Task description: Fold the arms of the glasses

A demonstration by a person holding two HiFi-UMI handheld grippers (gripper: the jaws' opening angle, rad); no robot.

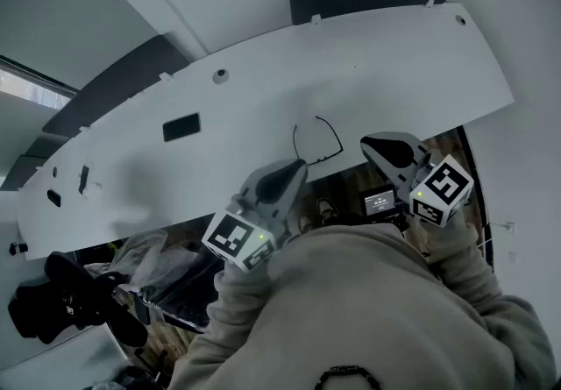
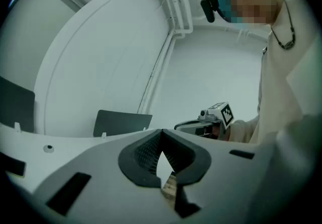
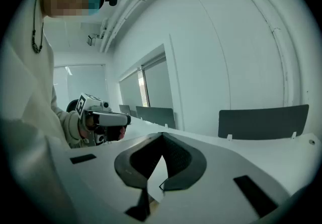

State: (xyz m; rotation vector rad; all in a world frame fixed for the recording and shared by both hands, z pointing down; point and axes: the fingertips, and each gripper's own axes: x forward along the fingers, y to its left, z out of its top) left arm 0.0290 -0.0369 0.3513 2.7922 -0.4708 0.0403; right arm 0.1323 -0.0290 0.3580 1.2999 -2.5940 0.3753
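– One pair of glasses [image 1: 317, 139], thin dark frame, lying on the white worktop [image 1: 245, 90]. Condition?
– Untouched, by my reading. Left gripper [image 1: 294, 171]: jaws closed together, nothing between them. Right gripper [image 1: 379, 148]: likewise closed and empty.
– Arms of the glasses: folded or out?
– Not certain, because the frame is very thin in the head view. One thin line stands apart from the rest of the outline, so at least one arm looks unfolded.
– Position relative to the grippers?
– Just beyond the two tips and roughly between them, touching neither.
– Work done?
– None that shows.
– Work left?
– All of it, as I judge: open the jaws, steady the frame with one gripper and swing each arm in with the other.
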